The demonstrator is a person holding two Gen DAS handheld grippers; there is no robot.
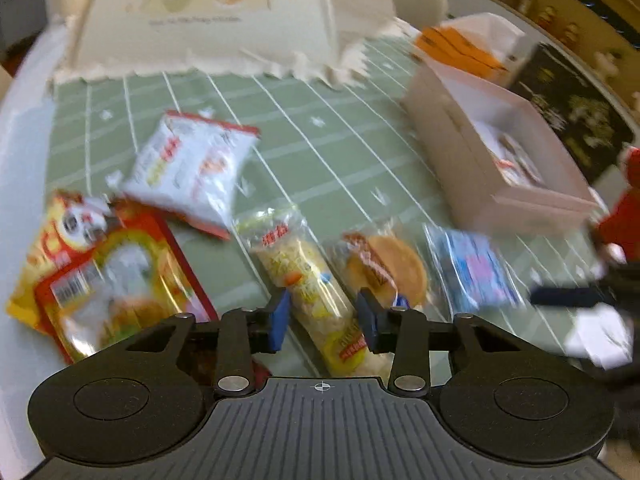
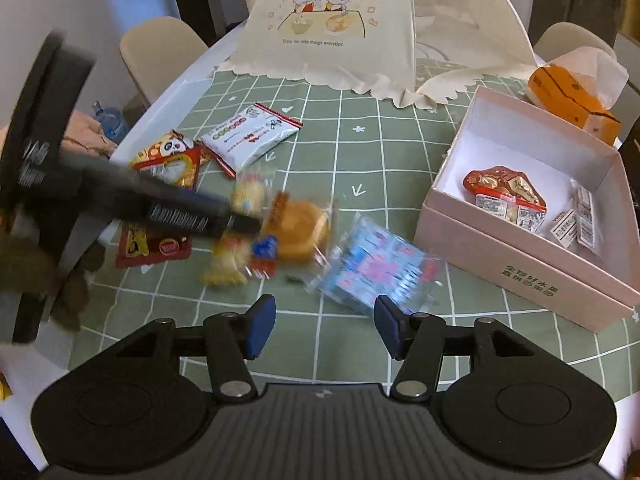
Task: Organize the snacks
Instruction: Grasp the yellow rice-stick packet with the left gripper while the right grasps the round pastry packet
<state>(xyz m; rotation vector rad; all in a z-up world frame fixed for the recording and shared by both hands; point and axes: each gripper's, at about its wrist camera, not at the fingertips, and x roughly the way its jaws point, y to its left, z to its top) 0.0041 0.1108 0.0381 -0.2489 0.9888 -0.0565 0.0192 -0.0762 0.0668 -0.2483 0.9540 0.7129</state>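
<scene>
A few packets are already lying inside the pink box (image 2: pixel 520 256); most snacks are waiting left of it. The left gripper (image 1: pixel 325 318) is straddling the long yellow snack (image 1: pixel 308 280), jaws apart, gripping nothing, while the right gripper (image 2: pixel 326 326) is hovering open and empty

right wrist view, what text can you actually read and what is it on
"开饭啦!" on the cream food cover.
"Enjoy the little things everyday" below it, small.
Green characters on the pink box front: too small to read surely.
Snack packets, such as the white packet: print blurred, unreadable.
</scene>
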